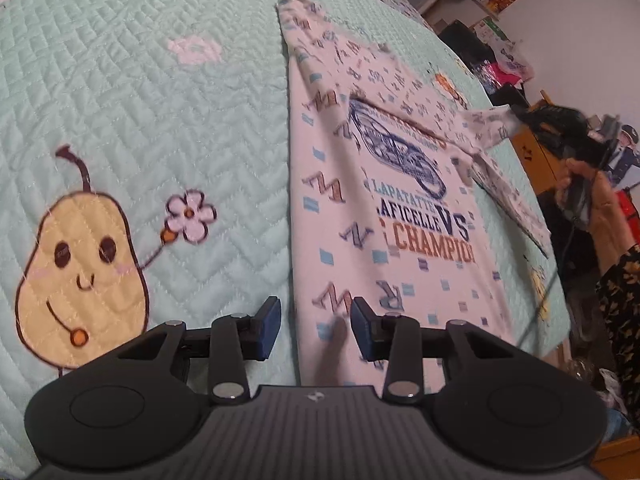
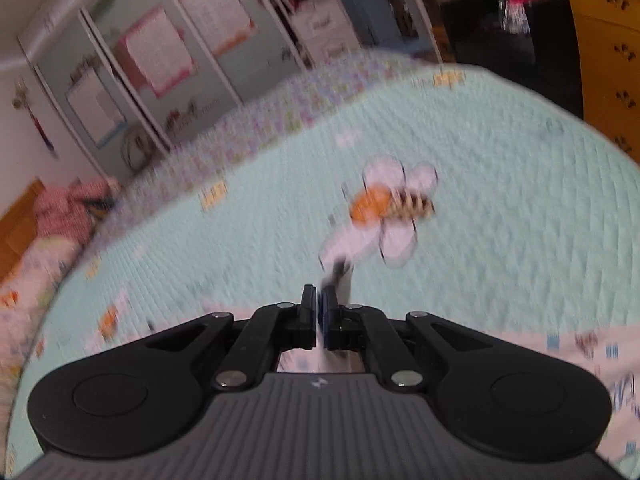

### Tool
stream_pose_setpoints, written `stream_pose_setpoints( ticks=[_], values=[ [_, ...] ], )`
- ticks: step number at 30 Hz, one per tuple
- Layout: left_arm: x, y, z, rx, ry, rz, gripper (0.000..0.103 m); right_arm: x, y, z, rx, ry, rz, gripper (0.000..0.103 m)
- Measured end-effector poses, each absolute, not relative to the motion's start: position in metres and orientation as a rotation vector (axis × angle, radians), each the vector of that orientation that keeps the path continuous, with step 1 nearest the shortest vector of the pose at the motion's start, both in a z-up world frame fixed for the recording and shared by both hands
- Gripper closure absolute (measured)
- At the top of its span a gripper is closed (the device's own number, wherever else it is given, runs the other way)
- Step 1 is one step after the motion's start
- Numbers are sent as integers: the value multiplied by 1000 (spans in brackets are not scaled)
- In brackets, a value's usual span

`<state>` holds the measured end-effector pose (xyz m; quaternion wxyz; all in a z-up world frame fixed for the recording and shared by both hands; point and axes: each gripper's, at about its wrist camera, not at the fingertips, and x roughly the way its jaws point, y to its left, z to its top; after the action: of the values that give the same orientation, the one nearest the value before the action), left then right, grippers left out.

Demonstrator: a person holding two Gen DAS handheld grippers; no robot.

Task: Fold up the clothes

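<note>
You are hovering your left gripper (image 1: 315,330), jaws parted and empty, over the shirt's (image 1: 400,216) near hem on the quilt (image 1: 160,120); your right gripper (image 2: 319,312) is pinching its lifted sleeve (image 1: 494,122). Carry it straight across.

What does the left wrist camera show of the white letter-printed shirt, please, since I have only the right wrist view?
Observer: The white letter-printed shirt lies flat on the mint quilted bedspread, one long edge in a straight line.
Operator: What is my right gripper holding?
Observer: The right gripper pinches one sleeve, raised off the bedspread beside the chest print.
Operator: And the left gripper?
Observer: The left gripper is open, straddling the shirt's straight edge near the hem.
</note>
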<state>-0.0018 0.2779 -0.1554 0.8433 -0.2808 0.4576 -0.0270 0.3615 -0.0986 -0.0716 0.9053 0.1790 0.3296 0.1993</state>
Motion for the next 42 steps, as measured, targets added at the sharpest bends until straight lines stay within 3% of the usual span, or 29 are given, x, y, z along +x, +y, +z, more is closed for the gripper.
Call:
stream_pose_setpoints(
  ticks=[3,5,12,14,16,18,21,26,34,38,41,42],
  values=[
    [1,275,-156,-560,946,-11,77,371,-97,-54,366,626,404,100],
    [1,273,-157,-543,940,6,80,378,-94,-51,348,618,394,100],
    [-7,283,-160,-624,919,-32,78,359,-92,-90,400,760,394,94],
    [-8,282,-162,-617,910,-47,76,328,-80,-97,431,795,537,87],
    [-9,279,-163,-599,902,-59,74,289,-50,-109,419,900,736,70],
    [-9,277,-163,-571,897,-66,75,251,-14,-124,389,1022,919,64],
    [-11,278,-164,-575,883,-80,74,203,36,-153,303,1179,1042,62],
    [-15,288,-169,-618,871,-95,75,175,65,-177,343,1257,1071,59],
    [-19,293,-169,-620,861,-129,74,132,55,-176,330,1331,1134,59],
    [-23,295,-167,-634,861,-142,68,133,61,-178,351,1348,1145,60],
    [-25,295,-166,-617,865,-151,67,130,69,-178,325,1342,1163,74],
    [-25,294,-165,-602,868,-154,67,130,71,-178,305,1337,1153,87]
  ],
)
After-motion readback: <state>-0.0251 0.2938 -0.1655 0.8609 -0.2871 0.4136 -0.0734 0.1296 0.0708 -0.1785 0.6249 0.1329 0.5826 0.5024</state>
